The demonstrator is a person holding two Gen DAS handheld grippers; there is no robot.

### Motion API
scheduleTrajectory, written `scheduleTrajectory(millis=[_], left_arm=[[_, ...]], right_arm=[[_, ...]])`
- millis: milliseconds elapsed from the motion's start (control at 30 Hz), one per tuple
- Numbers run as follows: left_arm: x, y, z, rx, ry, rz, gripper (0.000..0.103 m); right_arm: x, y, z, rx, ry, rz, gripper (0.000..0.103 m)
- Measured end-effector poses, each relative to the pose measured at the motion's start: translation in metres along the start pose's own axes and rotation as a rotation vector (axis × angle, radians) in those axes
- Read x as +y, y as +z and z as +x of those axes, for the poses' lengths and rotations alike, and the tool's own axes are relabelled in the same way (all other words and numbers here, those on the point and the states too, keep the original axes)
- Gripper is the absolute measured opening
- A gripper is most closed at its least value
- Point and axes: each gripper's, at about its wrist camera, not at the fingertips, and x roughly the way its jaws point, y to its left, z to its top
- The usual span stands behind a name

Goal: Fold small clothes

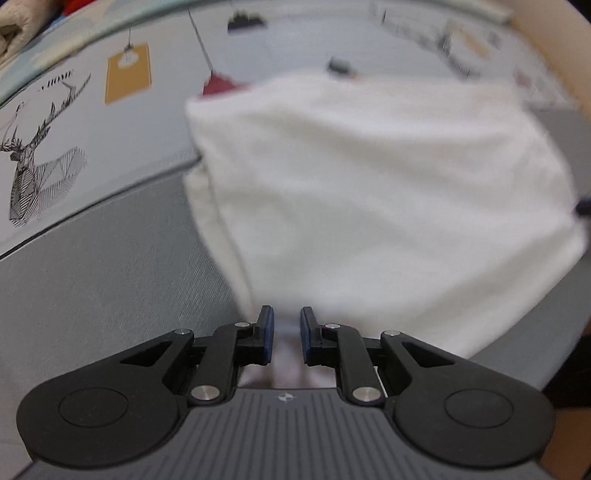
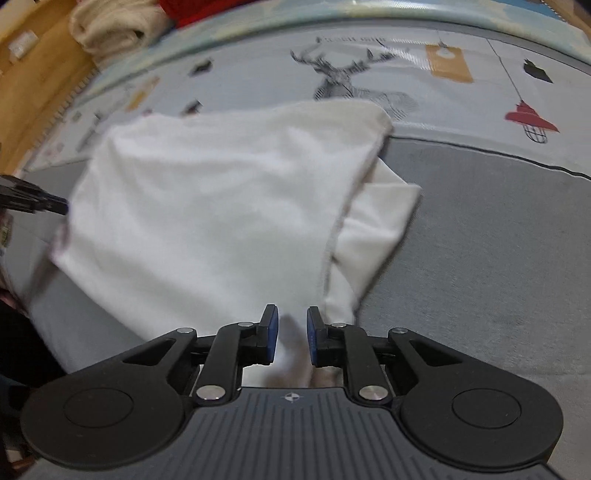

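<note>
A white garment (image 1: 369, 184) lies partly folded on a grey mat (image 1: 110, 277), with one layer doubled over another. In the right wrist view a sleeve-like flap (image 2: 376, 221) sticks out at the right of the white garment (image 2: 207, 206). My left gripper (image 1: 287, 321) sits at its near edge, jaws narrow, with a fold of white cloth pinched between the blue pads. My right gripper (image 2: 292, 321) is at the other near corner. Its jaws stand slightly apart, and cloth lies between them without being pressed. The left gripper's dark tip (image 2: 37, 201) shows at the garment's left edge.
The mat's pale part carries a deer print (image 2: 351, 81), an orange tag (image 2: 448, 61) and a red lamp print (image 2: 530, 118). A cream folded cloth (image 2: 110, 26) and something red (image 2: 199, 9) lie beyond the mat. Wooden floor (image 2: 29, 85) runs along the left.
</note>
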Motion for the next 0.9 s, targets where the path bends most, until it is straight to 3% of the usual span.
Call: scheduleTrajectory(millis=[67, 233, 300, 400, 500, 633, 800, 900], left_arm=[[-0.002, 0.002, -0.002, -0.001, 0.030, 0.031, 0.017], [-0.004, 0.010, -0.014, -0.078, -0.013, 0.029, 0.021], [-0.007, 0.011, -0.007, -0.058, 0.002, 0.043, 0.025], [-0.004, 0.010, 0.006, -0.001, 0.088, 0.071, 0.033], [0.004, 0.012, 0.002, -0.019, 0.090, 0.018, 0.034], [0.008, 0.015, -0.020, -0.114, 0.100, -0.012, 0.040], [0.000, 0.015, -0.050, -0.219, 0.175, 0.012, 0.044], [-0.015, 0.004, -0.098, -0.319, 0.198, 0.016, 0.050]], right_arm=[[0.001, 0.000, 0.002, 0.008, -0.006, -0.017, 0.018], [-0.003, 0.007, -0.007, -0.067, 0.013, 0.019, 0.022], [-0.004, 0.007, -0.004, -0.063, -0.014, 0.021, 0.025], [-0.002, 0.003, 0.006, -0.009, -0.080, -0.023, 0.029], [0.000, 0.005, 0.000, -0.041, -0.104, -0.035, 0.032], [-0.001, 0.013, -0.023, -0.162, -0.166, 0.021, 0.034], [0.021, 0.019, -0.068, -0.425, -0.320, 0.041, 0.034], [0.041, 0.022, -0.096, -0.554, -0.352, 0.068, 0.034]])
